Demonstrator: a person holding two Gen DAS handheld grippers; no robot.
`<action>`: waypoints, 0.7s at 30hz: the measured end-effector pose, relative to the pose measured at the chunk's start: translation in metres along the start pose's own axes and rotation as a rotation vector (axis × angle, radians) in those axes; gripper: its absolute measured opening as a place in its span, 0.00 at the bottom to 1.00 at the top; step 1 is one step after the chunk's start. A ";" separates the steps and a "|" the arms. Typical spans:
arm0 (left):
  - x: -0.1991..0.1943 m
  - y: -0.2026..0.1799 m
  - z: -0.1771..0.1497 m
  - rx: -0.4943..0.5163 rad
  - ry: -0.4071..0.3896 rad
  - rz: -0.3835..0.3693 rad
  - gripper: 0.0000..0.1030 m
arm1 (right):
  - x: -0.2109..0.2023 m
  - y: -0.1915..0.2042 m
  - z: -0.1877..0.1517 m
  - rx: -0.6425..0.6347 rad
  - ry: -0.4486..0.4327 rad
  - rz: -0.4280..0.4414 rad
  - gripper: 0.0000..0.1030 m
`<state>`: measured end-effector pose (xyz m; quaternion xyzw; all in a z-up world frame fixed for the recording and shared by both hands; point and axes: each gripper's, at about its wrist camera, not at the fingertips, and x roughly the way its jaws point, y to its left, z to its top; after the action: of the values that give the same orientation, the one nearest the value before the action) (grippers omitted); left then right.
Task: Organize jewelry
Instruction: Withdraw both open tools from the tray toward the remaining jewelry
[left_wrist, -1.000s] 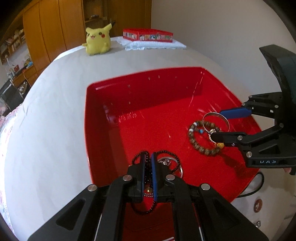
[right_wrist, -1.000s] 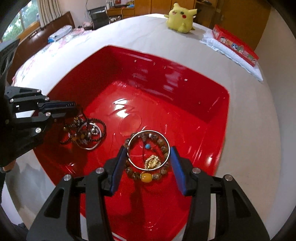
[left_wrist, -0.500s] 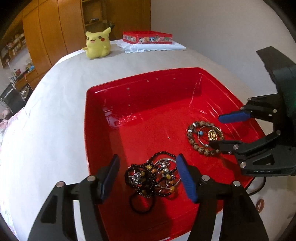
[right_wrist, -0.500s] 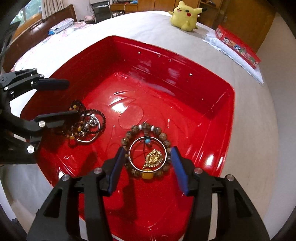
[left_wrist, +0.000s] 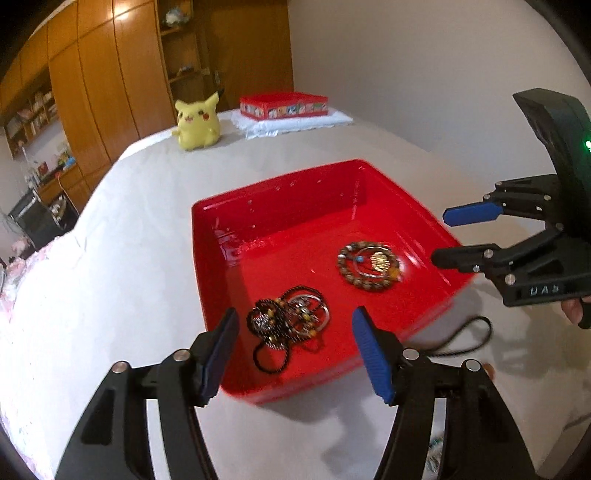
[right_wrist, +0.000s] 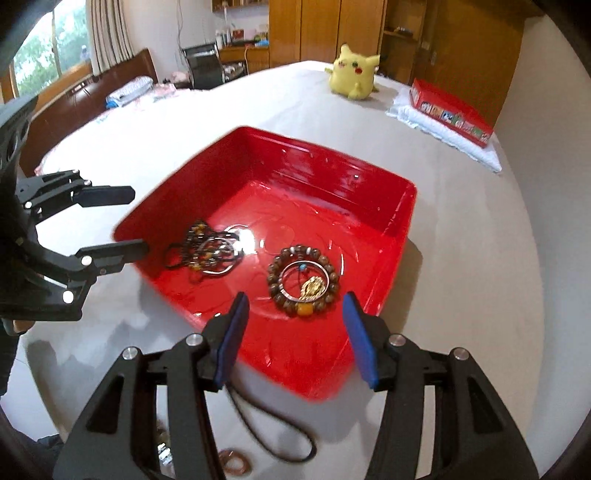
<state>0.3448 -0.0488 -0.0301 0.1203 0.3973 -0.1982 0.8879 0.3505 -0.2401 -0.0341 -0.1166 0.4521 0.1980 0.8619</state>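
Note:
A red tray (left_wrist: 207, 266) (right_wrist: 402, 236) sits on the white cloth. In it lie a tangle of dark bead strings with a silver ring (left_wrist: 288, 319) (right_wrist: 207, 251) and a brown bead bracelet with a silver bangle and gold pendant (left_wrist: 369, 266) (right_wrist: 304, 282). My left gripper (left_wrist: 295, 354) (right_wrist: 122, 221) is open and empty, raised above the tray's near edge by the tangle. My right gripper (right_wrist: 295, 336) (left_wrist: 454, 236) is open and empty, raised above the tray's edge by the bracelet.
A black cord loop (right_wrist: 273, 432) (left_wrist: 465, 339) and a copper ring (right_wrist: 232, 459) lie on the cloth outside the tray. A yellow plush toy (left_wrist: 195, 123) and a red box on a white towel (left_wrist: 284, 105) stand far back. Wooden cupboards stand behind the table.
My left gripper opened and let go of the dark bead tangle in the tray. Both grippers have since pulled back and up, away from the tray. The silver bangle now lies on the bracelet.

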 end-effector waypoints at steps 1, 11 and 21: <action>-0.009 -0.004 -0.002 0.004 -0.010 0.005 0.63 | -0.007 0.002 -0.003 0.001 -0.010 0.004 0.51; -0.066 -0.030 -0.032 -0.007 -0.050 0.029 0.66 | -0.064 0.029 -0.047 0.029 -0.085 0.061 0.54; -0.104 -0.060 -0.065 0.025 -0.072 0.027 0.68 | -0.096 0.053 -0.098 0.069 -0.108 0.096 0.55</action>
<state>0.2125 -0.0516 0.0027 0.1293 0.3608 -0.1954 0.9027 0.2059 -0.2526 -0.0118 -0.0541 0.4164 0.2293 0.8781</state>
